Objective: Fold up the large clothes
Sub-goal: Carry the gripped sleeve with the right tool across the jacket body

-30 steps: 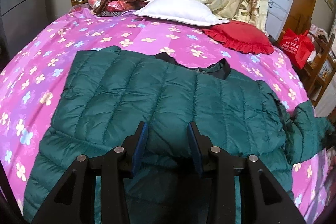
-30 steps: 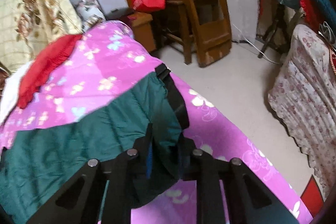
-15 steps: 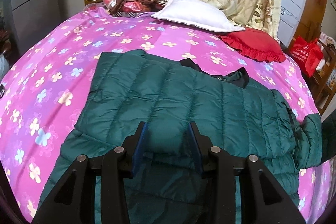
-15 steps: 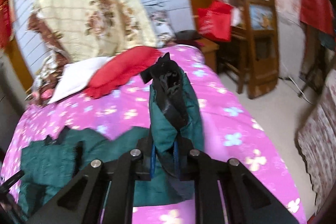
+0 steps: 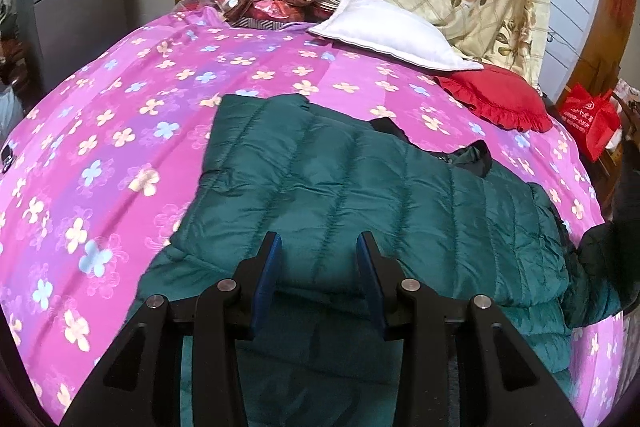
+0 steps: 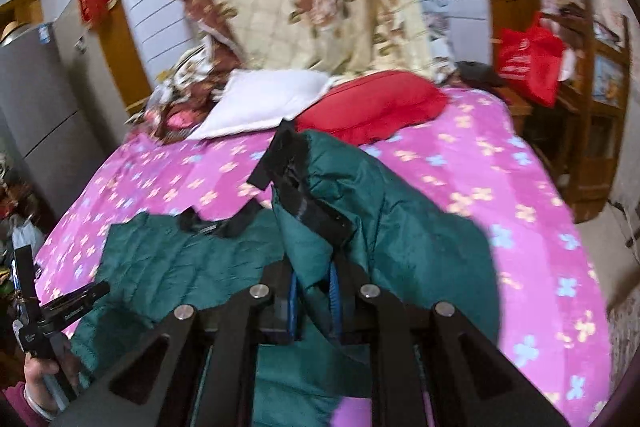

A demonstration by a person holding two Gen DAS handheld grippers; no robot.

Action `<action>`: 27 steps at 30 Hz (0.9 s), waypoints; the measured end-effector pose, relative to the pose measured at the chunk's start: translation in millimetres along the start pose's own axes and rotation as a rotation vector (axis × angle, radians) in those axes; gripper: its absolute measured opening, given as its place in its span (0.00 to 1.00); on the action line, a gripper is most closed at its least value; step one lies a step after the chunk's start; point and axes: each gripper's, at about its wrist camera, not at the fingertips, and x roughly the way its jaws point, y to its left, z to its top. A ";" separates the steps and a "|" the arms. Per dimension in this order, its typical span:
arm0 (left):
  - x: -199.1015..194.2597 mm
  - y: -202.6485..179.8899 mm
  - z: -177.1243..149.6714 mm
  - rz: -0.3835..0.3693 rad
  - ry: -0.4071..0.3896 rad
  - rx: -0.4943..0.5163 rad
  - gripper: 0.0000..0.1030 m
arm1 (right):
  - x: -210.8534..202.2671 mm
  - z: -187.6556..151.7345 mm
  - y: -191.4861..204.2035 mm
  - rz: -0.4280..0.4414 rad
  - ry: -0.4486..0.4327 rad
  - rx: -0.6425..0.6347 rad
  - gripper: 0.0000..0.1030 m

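Clamped on a bunch of teal fabric, the right hand-held gripper (image 6: pixel 313 291) holds one sleeve (image 6: pixel 384 227) of the green puffer jacket (image 5: pixel 360 203) up off the bed (image 5: pixel 120 147), the black cuff (image 6: pixel 288 163) standing above its blue pads; the jaws are pressed together on the cloth with nothing of a gap showing. The left hand-held gripper (image 5: pixel 319 259) sits low over the jacket's near edge with its jaws a little apart, and a fold of quilted fabric rises between the pads; whether they pinch it or only straddle it I cannot tell. The jacket lies spread across the pink flowered bedcover, its black collar (image 5: pixel 468 155) toward the pillows, its body mostly flat, and its far-left edge looks already turned in over the body. A white pillow (image 5: pixel 388 31) and a red cushion (image 5: pixel 500 99) lie beyond it, well apart from the work. By my judgement the fold is in its early part: one side seems to be laid in, the raised sleeve is on its way across the body but not yet set down, and the lengthwise folding into a compact bundle is all still to come. In the right wrist view a person's hand (image 6: pixel 44 379) grips the handle of the left tool at the lower left corner.
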 end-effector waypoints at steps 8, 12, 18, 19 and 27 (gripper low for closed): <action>1.5 32.1 7.9 0.005 -0.001 -0.056 0.16 | 53.7 -10.2 66.8 0.099 0.087 -0.033 0.13; 4.4 46.0 8.5 0.001 0.007 -0.082 0.16 | 78.6 -16.6 97.2 0.152 0.135 -0.046 0.12; 8.5 57.9 9.2 0.004 0.016 -0.092 0.16 | 120.1 -34.7 147.3 0.219 0.216 -0.058 0.12; 9.6 60.6 9.3 0.000 0.018 -0.100 0.16 | 126.4 -38.0 154.0 0.227 0.227 -0.061 0.12; 13.3 68.7 8.9 -0.052 0.037 -0.137 0.16 | 170.7 -64.9 181.3 0.275 0.349 -0.031 0.29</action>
